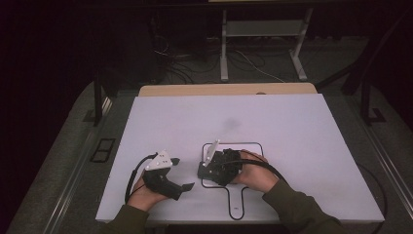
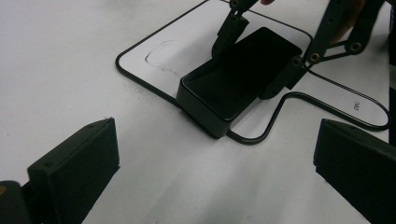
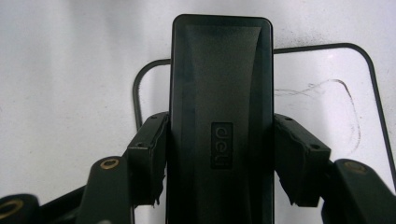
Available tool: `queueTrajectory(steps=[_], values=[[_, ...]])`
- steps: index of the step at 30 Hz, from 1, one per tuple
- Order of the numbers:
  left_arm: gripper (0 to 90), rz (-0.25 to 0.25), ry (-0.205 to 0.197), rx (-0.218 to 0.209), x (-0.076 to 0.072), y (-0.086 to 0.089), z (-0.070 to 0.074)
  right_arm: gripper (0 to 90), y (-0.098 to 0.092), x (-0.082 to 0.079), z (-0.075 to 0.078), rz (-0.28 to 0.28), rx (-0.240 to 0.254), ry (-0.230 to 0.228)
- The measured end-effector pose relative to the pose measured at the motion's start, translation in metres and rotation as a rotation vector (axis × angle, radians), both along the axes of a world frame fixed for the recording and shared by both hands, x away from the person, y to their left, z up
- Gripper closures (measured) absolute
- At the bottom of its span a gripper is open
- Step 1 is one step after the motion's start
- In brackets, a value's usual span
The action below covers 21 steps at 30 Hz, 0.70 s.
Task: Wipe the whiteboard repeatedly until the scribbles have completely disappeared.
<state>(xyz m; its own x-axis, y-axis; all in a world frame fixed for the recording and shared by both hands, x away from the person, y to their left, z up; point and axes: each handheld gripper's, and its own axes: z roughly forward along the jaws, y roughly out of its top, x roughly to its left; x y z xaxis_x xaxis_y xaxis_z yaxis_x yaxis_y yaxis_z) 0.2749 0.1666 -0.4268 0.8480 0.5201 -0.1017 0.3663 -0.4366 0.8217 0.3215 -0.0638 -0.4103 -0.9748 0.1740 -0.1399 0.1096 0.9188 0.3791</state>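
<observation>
- So, the right gripper (image 3: 219,158) was clamped on a black case (image 3: 219,116), both jaws pressed against its long sides, near the end closest to the hand.
- In the right gripper view the case ran straight up toward 12 o'clock, with a raised "deli" mark on its face just between the jaws.
- From the left gripper view the case (image 2: 238,79) looked like a shallow black box with rounded corners, its near end down on the table (image 2: 56,56) and its far end pinched by the right gripper (image 2: 254,63).
- It sat half over a black outline (image 2: 140,81) drawn on the white tabletop, a rounded rectangle with a handle-like tab; the near corner of the case poked past the line toward 7 o'clock.
- There was a faint pencil-ish scribble (image 3: 327,100) inside that outline, at about 3 o'clock from the case in the right gripper view.
- The left gripper (image 2: 215,172) was wide open with nothing between its jaws, just bare table, and the case was up at 12 o'clock from it, well apart.
- In the high view the left gripper (image 1: 182,173) was at roughly 9 o'clock from the right gripper (image 1: 204,168), both low on the table (image 1: 243,117) near the person's edge.
- The outline's tab (image 1: 237,202) pointed down to 6 o'clock, toward the person.
</observation>
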Motion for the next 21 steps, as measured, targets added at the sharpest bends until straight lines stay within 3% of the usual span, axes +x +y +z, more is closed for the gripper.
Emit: queueTrajectory(steps=[21], values=[[0.0, -0.001, 0.001, -0.004, 0.000, 0.000, 0.000, 39.1, -0.005, 0.049, -0.001, -0.122, -0.002, -0.005]])
